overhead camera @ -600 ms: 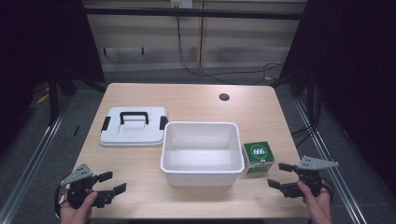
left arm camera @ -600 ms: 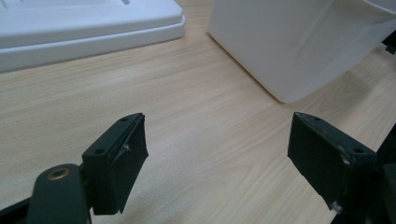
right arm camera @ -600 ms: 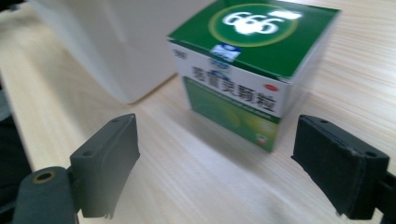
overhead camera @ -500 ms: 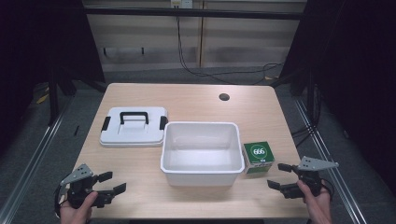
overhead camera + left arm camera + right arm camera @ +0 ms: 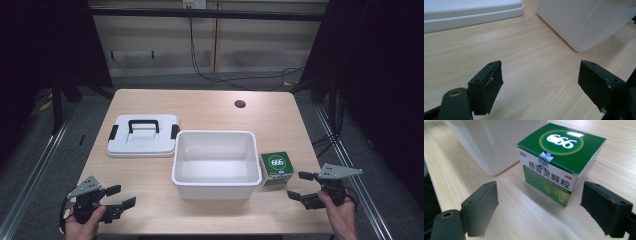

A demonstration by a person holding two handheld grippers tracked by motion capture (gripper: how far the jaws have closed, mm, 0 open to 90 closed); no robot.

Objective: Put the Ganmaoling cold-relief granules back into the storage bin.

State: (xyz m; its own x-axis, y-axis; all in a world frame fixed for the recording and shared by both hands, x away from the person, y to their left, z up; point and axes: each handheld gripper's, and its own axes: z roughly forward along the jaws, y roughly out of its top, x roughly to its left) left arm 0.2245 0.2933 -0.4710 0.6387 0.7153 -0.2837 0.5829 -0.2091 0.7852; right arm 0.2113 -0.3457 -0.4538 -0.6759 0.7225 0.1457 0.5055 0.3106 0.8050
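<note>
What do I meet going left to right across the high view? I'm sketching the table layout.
Left tool → white lid with black handle → white tub → green box → right tool.

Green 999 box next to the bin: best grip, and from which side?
Grip the green box across its two free side faces, right gripper coming from the person's edge of the table. It sits upright and square; its left face lies close against the white bin, so keep that jaw thin.
</note>
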